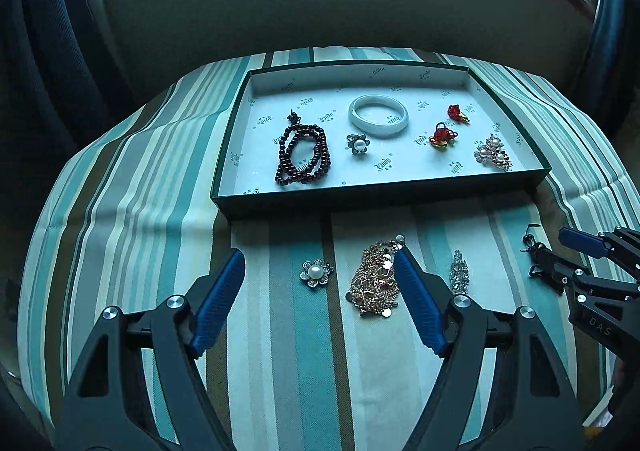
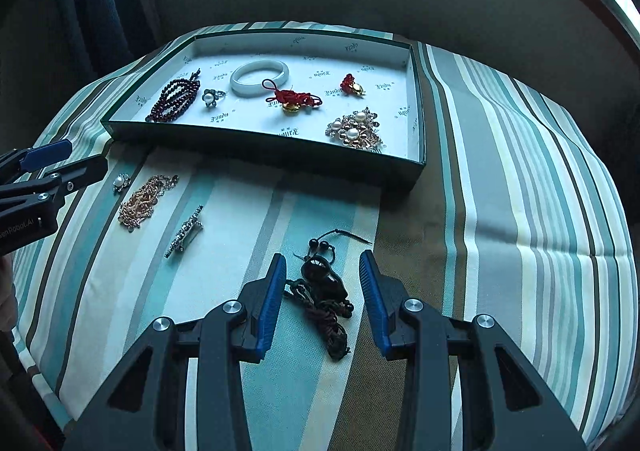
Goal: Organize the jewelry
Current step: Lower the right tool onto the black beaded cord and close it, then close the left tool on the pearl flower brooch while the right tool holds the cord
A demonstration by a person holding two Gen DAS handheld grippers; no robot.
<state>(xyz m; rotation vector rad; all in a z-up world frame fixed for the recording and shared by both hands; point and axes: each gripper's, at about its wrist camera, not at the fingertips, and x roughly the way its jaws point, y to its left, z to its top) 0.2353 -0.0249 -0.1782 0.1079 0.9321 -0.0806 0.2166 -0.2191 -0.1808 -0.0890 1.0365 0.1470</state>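
Left tongs (image 1: 320,291) open over pearl flower brooch (image 1: 316,273) | right tongs (image 2: 323,283) open astride black cord pendant necklace (image 2: 324,291), counter, 6 o'clock of green tray (image 2: 264,149) | limp, light; pinch stone.

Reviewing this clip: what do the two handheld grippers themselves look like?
Both match: the left gripper and right gripper have matte black angular linkages with silver round pivot caps, and ribbed blue pads on the fingers. White lettering marks each body. No cables or sleeves show.

Bare striped cloth (image 2: 500,171) right of tray (image 2: 416,167); jewelry clutter left.
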